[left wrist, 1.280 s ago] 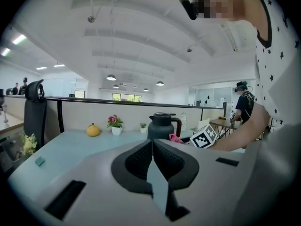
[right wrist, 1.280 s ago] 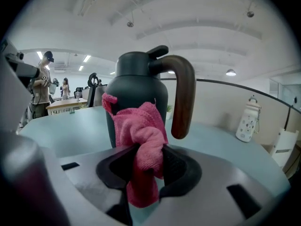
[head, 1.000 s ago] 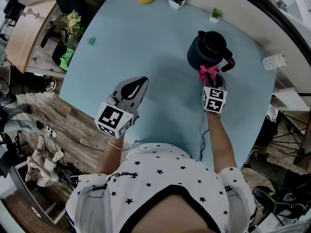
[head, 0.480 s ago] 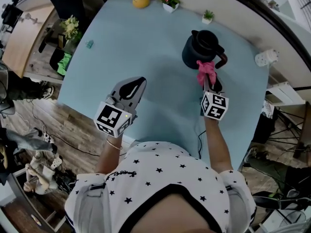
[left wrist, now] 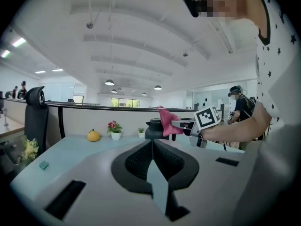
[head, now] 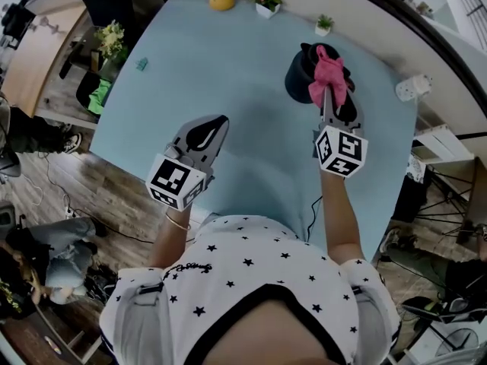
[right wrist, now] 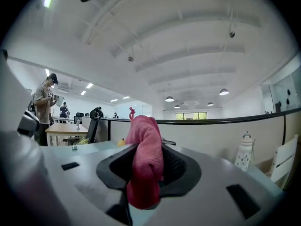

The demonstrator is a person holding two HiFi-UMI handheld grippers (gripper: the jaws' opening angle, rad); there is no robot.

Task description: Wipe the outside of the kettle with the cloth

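Right claw (head: 326, 103): clamped on cloth (head: 329, 74) — at kettle (head: 297, 80) top.
Kettle: near bench (head: 228, 59) far edge.
Left claw (head: 210, 128): closed, empty — over open bench, front edge.

I see the kettle (head: 298, 82) as a dark, rounded pot standing upright on the pale blue table (head: 228, 59), toward its far right side, with its spout on the far side. The cloth (head: 329, 76) is pink and crumpled. It is pinched between the jaws of the right gripper (head: 327, 106) and held over the kettle's top and near side, hiding part of it from my head view. In the right gripper view the cloth (right wrist: 146, 164) folds over and hangs limp. I can't tell whether it touches the kettle.
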